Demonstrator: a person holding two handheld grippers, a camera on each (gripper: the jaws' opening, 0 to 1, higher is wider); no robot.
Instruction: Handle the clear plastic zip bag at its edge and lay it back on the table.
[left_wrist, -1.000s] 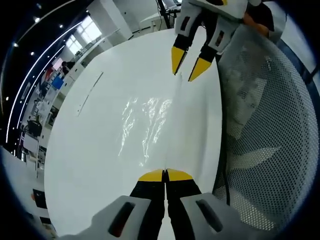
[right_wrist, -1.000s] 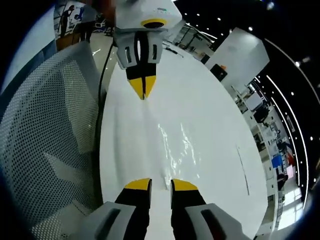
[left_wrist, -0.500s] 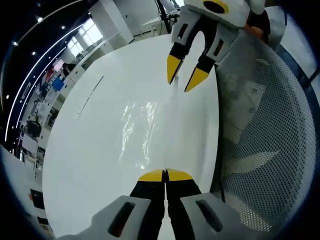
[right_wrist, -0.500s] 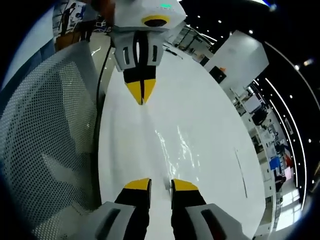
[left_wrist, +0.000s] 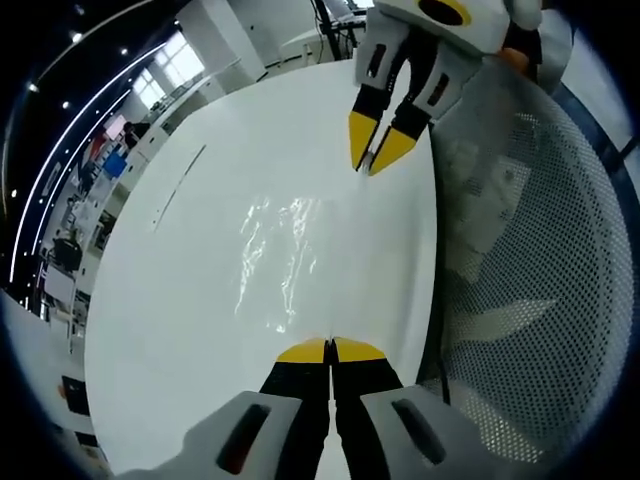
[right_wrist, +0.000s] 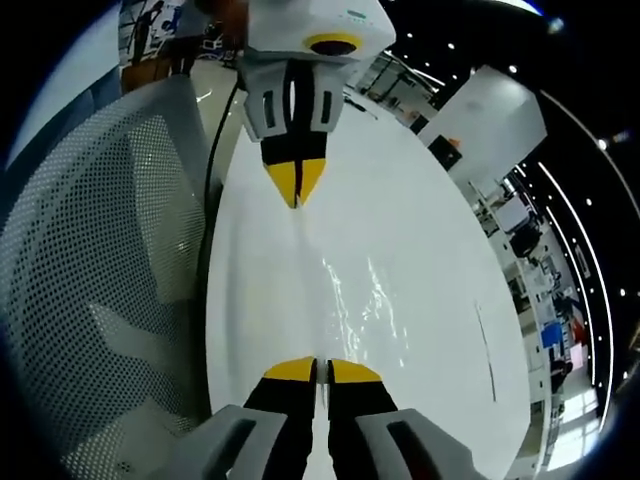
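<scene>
1. In the left gripper view, our left tool rises from the bottom with its yellow tips pressed together on the near edge of the clear plastic zip bag.
2. The bag lies stretched across the white tabletop between the two tools; we see it mostly as wrinkled, glossy glints, with the tabletop showing through.
3. At the top, our right tool has its yellow tips nearly together at the far edge of the bag; whether it truly pinches the film we cannot tell here.
4. A grey mesh chair back stands just beside the tabletop.
5. In the right gripper view, the right tool shows its tips drawn in with only a thin slit between them, at the bag's edge.
6. Opposite, the left tool is clamped tight on the other end.
7. The bag again reads as faint shiny creases on the tabletop, beside the chair back.
</scene>
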